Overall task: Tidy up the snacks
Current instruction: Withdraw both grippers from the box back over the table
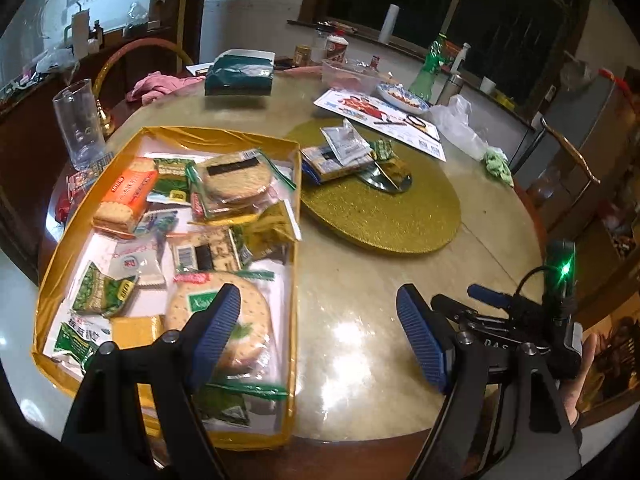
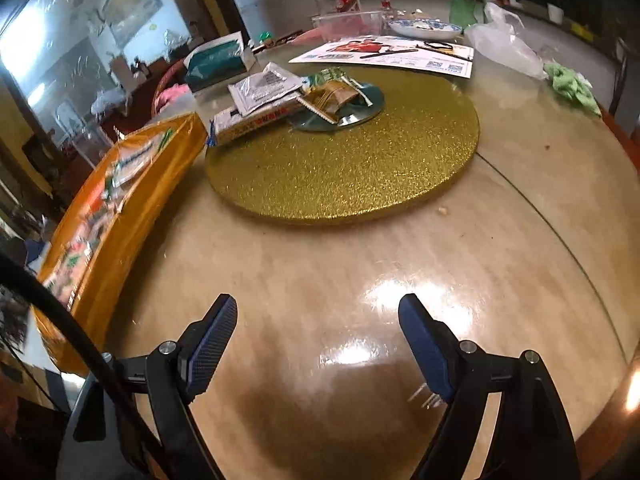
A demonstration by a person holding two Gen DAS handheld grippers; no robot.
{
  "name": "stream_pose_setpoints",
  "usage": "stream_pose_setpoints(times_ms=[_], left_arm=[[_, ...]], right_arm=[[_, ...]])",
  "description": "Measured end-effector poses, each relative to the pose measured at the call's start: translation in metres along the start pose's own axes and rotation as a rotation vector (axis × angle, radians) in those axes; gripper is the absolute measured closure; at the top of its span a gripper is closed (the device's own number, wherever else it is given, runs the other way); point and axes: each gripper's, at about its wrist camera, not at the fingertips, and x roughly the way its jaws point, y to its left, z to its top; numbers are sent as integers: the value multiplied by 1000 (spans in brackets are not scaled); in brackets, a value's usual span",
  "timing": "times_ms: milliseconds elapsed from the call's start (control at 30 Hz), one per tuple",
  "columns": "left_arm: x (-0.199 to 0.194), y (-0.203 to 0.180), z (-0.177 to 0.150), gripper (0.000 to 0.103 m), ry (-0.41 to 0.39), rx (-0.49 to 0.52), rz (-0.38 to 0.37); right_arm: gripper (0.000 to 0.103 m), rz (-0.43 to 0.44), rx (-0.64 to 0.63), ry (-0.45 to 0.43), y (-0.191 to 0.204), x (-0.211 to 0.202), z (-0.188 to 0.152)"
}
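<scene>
The snacks sit in two places. Most of them fill the gold tray on the left side of the round table: an orange cracker pack, round biscuit packs, green pea packets and other small wrappers lying jumbled over one another. The rest lie in a small heap on the glittery gold turntable at the table's middle: a long cracker pack with a silver sachet on top, and a few green and gold wrappers beside them over the metal hub.

My left gripper hangs above the tray's near right corner, jaws spread wide with nothing between them; its left finger overlaps a round biscuit pack in view. My right gripper hovers over bare tabletop, well short of the turntable, jaws likewise wide and empty.

Farther back stand a drinking glass, a dark green box, a printed sheet, a patterned plate and a green bottle.
</scene>
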Motion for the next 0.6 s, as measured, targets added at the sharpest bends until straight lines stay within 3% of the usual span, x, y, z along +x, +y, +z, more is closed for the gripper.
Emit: stream_pose_setpoints(times_ms=[167, 333, 600], left_arm=[[4, -4, -11, 22, 25, -10, 2], [3, -6, -16, 22, 18, 3, 14], [6, 4, -21, 22, 24, -12, -18]], right_arm=[[20, -27, 0, 4, -4, 3, 0], [16, -197, -78, 23, 7, 15, 1], [5, -223, -27, 57, 1, 25, 14]])
